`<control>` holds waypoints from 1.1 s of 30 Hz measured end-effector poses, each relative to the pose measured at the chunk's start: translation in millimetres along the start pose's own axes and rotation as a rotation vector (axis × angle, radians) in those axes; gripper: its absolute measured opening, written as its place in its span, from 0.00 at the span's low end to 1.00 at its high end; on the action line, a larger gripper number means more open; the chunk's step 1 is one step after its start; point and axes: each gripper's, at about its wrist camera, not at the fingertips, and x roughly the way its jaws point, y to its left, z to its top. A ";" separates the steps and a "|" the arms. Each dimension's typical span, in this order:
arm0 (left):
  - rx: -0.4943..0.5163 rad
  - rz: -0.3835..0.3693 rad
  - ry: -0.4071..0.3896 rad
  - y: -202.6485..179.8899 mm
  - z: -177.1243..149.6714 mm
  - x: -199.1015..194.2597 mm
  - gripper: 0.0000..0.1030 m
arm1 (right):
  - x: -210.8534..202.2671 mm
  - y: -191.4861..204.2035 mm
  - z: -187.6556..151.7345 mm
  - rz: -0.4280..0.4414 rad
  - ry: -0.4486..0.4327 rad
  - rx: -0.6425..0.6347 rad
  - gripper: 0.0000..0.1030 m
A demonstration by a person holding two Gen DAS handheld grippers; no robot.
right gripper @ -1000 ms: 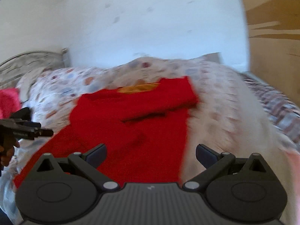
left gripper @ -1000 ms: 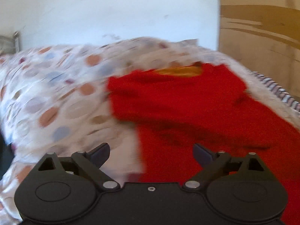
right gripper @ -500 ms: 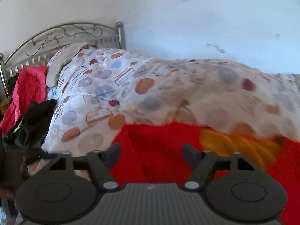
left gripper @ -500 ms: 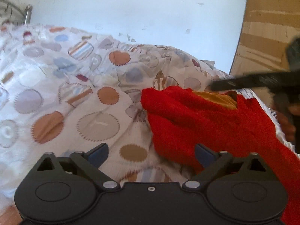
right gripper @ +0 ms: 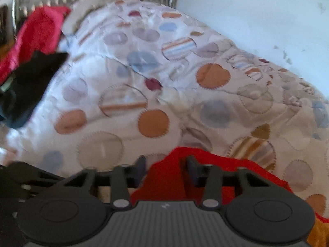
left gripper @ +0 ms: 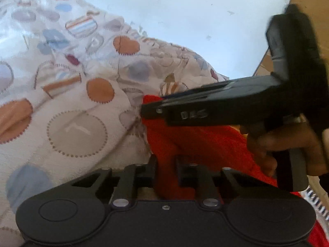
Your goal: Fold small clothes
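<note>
The garment (left gripper: 205, 144), bright red and fuzzy with an orange patch at the lower right of the right wrist frame, lay bunched on the bed (left gripper: 78, 135) at lower centre. The left claw (left gripper: 166, 166) was closing on a red fold. The right claw (right gripper: 166, 164) was closing on its upper edge.

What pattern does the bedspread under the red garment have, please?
White bedspread with orange, blue and striped circles; clearest in the right wrist view.
</note>
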 end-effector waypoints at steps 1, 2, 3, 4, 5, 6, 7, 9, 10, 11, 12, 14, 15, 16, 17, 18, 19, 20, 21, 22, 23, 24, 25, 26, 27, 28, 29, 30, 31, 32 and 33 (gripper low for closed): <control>0.009 0.007 -0.006 -1.6 -1.0 -1.8 0.13 | -2.0 -2.6 -2.5 0.009 -0.015 0.014 0.14; 0.007 0.016 -0.013 -2.7 -1.8 -4.2 0.12 | -4.4 -4.4 -3.2 0.012 -0.031 0.027 0.12; 0.004 0.028 -0.021 -3.4 -2.2 -6.7 0.11 | -10.4 -6.8 -4.5 0.000 -0.064 0.038 0.11; -0.001 0.040 -0.035 -3.3 -2.2 -9.5 0.10 | -17.1 -11.1 -4.9 -0.002 -0.107 0.058 0.11; -0.013 0.048 -0.052 -2.5 -2.1 -12.6 0.09 | -21.0 -16.5 -4.5 -0.002 -0.136 0.085 0.10; -0.033 0.047 -0.065 -0.4 -2.1 -14.6 0.09 | -22.9 -23.1 -4.9 -0.005 -0.153 0.119 0.10; -0.060 0.045 -0.071 3.0 -1.2 -14.3 0.09 | -21.5 -29.8 -6.8 -0.006 -0.151 0.156 0.10; -0.078 0.066 -0.043 5.9 -0.4 -7.7 0.09 | -14.1 -36.1 -11.3 0.000 -0.125 0.204 0.09; -0.077 0.077 -0.028 6.2 -0.9 -3.9 0.09 | -11.3 -37.6 -13.5 0.006 -0.118 0.221 0.09; -0.068 0.085 -0.022 5.1 -1.7 -2.2 0.09 | -9.7 -39.1 -16.6 0.012 -0.117 0.241 0.10; -0.064 0.089 -0.024 4.1 -1.4 -2.3 0.10 | -9.4 -40.7 -18.9 0.015 -0.121 0.259 0.11; -0.078 0.085 -0.015 2.7 0.5 -4.9 0.17 | -12.6 -45.2 -20.8 0.021 -0.121 0.297 0.28; -0.085 0.087 -0.009 2.5 0.9 -6.1 0.19 | -17.2 -48.5 -21.5 0.032 -0.128 0.316 0.40; -0.090 0.095 -0.002 1.9 1.1 -7.7 0.22 | -24.1 -51.1 -23.0 0.043 -0.140 0.329 0.42; -0.087 0.101 0.001 1.0 1.4 -9.5 0.24 | -30.3 -54.7 -24.0 0.046 -0.152 0.336 0.43; -0.080 0.107 0.004 0.0 1.4 -11.2 0.28 | -39.7 -57.4 -25.6 0.038 -0.162 0.338 0.46; -0.075 0.120 0.011 -1.3 2.1 -14.4 0.39 | -50.5 -60.3 -28.6 0.027 -0.171 0.340 0.48; -0.077 0.132 0.015 -2.8 2.6 -18.5 0.53 | -61.8 -62.9 -32.9 0.020 -0.177 0.344 0.56; -0.080 0.142 0.014 -4.5 2.8 -22.7 0.59 | -70.7 -62.3 -34.7 0.015 -0.179 0.347 0.63; -0.077 0.156 0.005 -7.8 2.8 -30.0 0.66 | -86.0 -63.8 -42.7 0.009 -0.184 0.345 0.66; -0.068 0.167 -0.003 -11.7 2.9 -36.6 0.69 | -99.1 -63.5 -49.1 0.002 -0.189 0.337 0.70; -0.050 0.178 -0.009 -16.4 3.0 -44.4 0.71 | -115.3 -62.9 -58.6 -0.005 -0.193 0.329 0.76; -0.036 0.189 -0.013 -20.5 3.1 -51.2 0.77 | -128.4 -62.0 -66.1 -0.009 -0.196 0.325 0.80; -0.020 0.206 -0.018 -26.5 2.9 -59.9 0.83 | -147.1 -60.9 -79.0 -0.018 -0.204 0.318 0.86; -0.007 0.213 -0.028 -32.2 2.3 -68.8 0.85 | -163.9 -58.8 -90.7 -0.031 -0.213 0.312 0.90; 0.008 0.213 -0.041 -38.9 1.0 -79.5 0.90 | -180.9 -56.5 -101.8 -0.045 -0.221 0.307 0.91; 0.022 0.210 -0.047 -45.4 -0.3 -88.8 0.94 | -196.6 -54.6 -112.1 -0.056 -0.224 0.301 0.95; 0.033 0.206 -0.050 -51.2 -1.8 -96.6 0.94 | -213.8 -52.1 -124.6 -0.070 -0.229 0.297 0.96; 0.047 0.201 -0.051 -57.5 -4.1 -105.7 0.94 | -229.4 -50.3 -135.3 -0.081 -0.234 0.297 0.97; 0.063 0.197 -0.047 -64.6 -7.4 -115.5 0.95 | -243.2 -48.3 -145.1 -0.092 -0.237 0.298 0.99; 0.075 0.195 -0.044 -70.7 -10.6 -123.4 0.97 | -257.8 -45.3 -155.7 -0.104 -0.238 0.295 1.00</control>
